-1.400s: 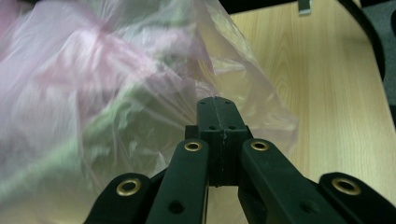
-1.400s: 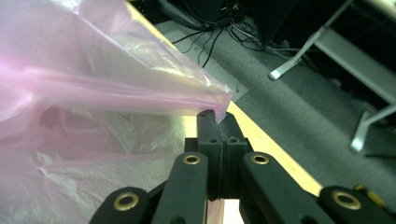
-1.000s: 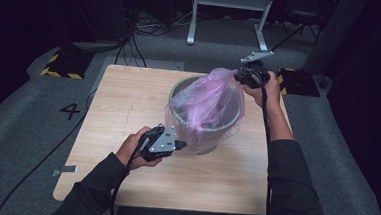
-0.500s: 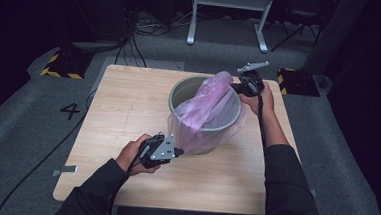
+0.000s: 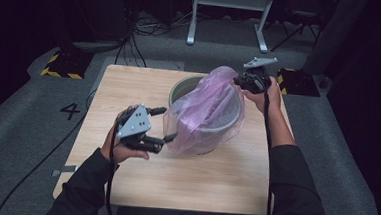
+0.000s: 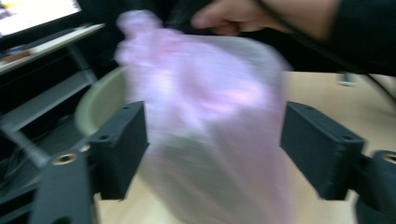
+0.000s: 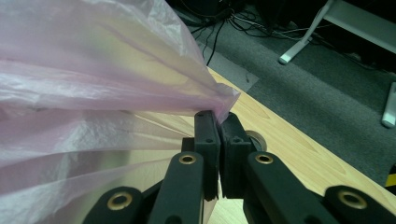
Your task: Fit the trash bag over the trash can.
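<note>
High view: a pale green bucket stands on the wooden bench, right of centre, w/ a thin pink plastic bag draped in and over it. The right gripper, at the bucket's far right rim, has its jaws closed on a gathered corner of the bag, lifting it into a peak above the rim. The left gripper, just beside the bucket's near left side, has just been opening; its jaws stand wide apart, nothing pinched.

Left gripper view: bag blurred, lying betw. the two spread jaws but clear of both; bucket rim behind it.

Right gripper view: jaws pressed together on the bag's bunched edge, film fanning out to the left above the bench.
</note>
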The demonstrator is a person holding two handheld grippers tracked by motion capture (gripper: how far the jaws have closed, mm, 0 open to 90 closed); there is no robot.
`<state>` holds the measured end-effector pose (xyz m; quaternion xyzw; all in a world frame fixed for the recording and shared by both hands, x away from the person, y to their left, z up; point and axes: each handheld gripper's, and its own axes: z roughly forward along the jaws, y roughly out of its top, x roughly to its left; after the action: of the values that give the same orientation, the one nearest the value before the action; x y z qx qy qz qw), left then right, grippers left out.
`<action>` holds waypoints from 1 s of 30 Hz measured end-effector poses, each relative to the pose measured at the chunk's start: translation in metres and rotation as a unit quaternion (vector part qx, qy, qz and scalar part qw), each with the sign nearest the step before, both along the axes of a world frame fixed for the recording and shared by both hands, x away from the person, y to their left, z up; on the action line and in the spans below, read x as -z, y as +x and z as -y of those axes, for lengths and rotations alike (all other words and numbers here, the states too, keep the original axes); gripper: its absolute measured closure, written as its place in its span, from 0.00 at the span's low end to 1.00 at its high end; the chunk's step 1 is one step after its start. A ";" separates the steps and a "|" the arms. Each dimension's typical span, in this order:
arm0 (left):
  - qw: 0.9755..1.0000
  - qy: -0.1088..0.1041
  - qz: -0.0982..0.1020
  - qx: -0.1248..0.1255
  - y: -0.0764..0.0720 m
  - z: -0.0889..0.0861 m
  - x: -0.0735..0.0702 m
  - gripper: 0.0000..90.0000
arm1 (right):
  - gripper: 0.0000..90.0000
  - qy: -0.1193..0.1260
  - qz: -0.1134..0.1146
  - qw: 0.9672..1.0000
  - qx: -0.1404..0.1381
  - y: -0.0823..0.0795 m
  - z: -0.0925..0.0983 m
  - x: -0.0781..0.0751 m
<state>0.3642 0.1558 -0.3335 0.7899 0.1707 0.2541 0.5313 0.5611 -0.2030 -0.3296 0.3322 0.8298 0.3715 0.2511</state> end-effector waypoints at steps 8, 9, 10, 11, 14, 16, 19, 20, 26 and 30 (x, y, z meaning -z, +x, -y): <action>0.998 -0.018 -0.053 -0.015 0.050 0.004 0.006 0.36 | 0.96 -0.011 0.004 1.000 -0.005 0.003 -0.004 0.002; 0.998 -0.017 -0.052 -0.015 0.051 0.004 0.006 0.38 | 0.96 -0.009 0.004 1.000 -0.006 0.003 -0.005 0.002; 0.998 -0.016 -0.050 -0.021 0.052 0.005 0.006 0.42 | 0.96 -0.008 0.004 1.000 -0.007 0.003 -0.005 0.002; 0.998 -0.012 -0.048 -0.033 0.056 0.005 0.006 0.44 | 0.95 -0.008 0.005 1.000 -0.007 0.003 -0.005 0.002; 0.999 -0.002 -0.045 -0.031 0.061 0.005 0.008 0.59 | 0.95 -0.004 0.004 1.000 -0.011 0.002 -0.006 0.002; 0.999 0.006 -0.035 -0.030 0.063 0.004 0.009 0.76 | 0.95 -0.005 0.006 1.000 -0.012 0.002 -0.006 0.002; 0.999 0.007 -0.022 -0.038 0.066 0.001 0.011 0.97 | 0.95 -0.004 0.008 1.000 -0.016 0.001 -0.008 0.001; 0.999 0.004 -0.023 -0.035 0.069 0.000 0.012 1.00 | 0.95 -0.005 0.010 1.000 -0.017 0.001 -0.008 0.001; 0.996 -0.012 -0.041 -0.072 0.090 -0.011 0.018 1.00 | 0.95 -0.005 0.008 1.000 -0.020 0.004 -0.011 0.004; 0.993 -0.029 -0.075 -0.087 0.109 -0.018 0.033 1.00 | 0.95 -0.003 -0.009 1.000 -0.020 0.008 -0.012 0.010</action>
<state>0.4735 0.1739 -0.3663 0.7732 0.2857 0.2344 0.5153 0.5690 -0.1906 -0.3394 0.3181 0.8394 0.3710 0.2377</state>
